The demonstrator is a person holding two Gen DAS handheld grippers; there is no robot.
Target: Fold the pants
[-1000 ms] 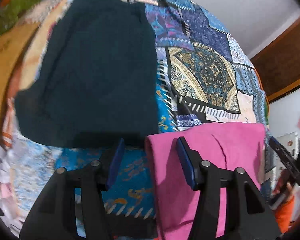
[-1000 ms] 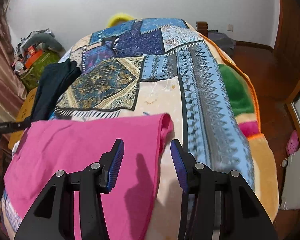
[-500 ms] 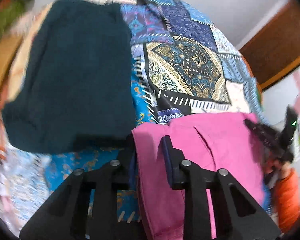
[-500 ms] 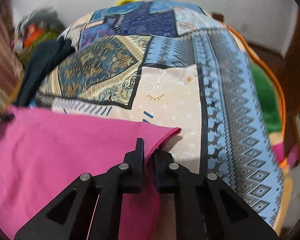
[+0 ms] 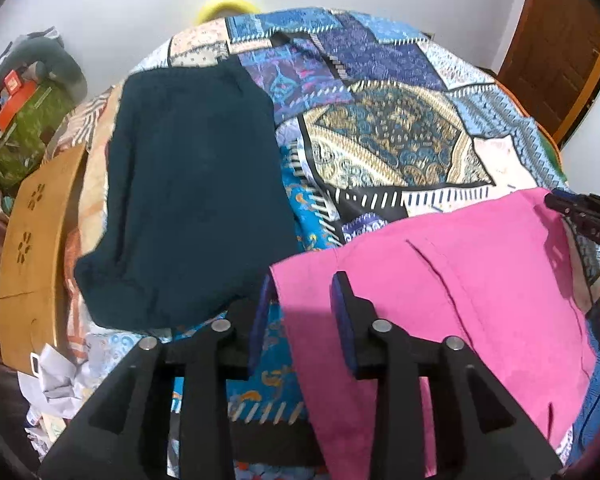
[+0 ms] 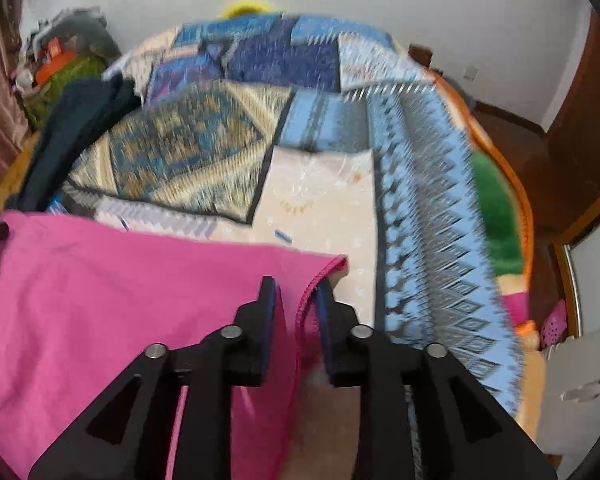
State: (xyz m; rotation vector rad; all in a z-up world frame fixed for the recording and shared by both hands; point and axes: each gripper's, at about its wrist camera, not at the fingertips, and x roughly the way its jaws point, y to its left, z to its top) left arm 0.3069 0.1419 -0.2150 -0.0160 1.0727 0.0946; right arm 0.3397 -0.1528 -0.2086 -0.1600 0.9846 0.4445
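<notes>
Item: pink pants [image 5: 440, 280], lying on the patterned bedspread [image 5: 380, 140]. We are straddling its corners with left gripper [image 5: 300, 304] and right gripper [image 6: 296, 308], jaws just reopening, unclamped; advice: re-pinch both evenly before lifting.

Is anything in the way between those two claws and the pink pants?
Nothing visible. The left claw straddles one corner of the pink pants, and the right claw straddles the other corner, hem between its pads. Both have just been opening. The dark garment lies apart, to the side.

Matt pink cloth pants [image 5: 480, 280] on patterned woven blanket [image 5: 380, 140].
</notes>
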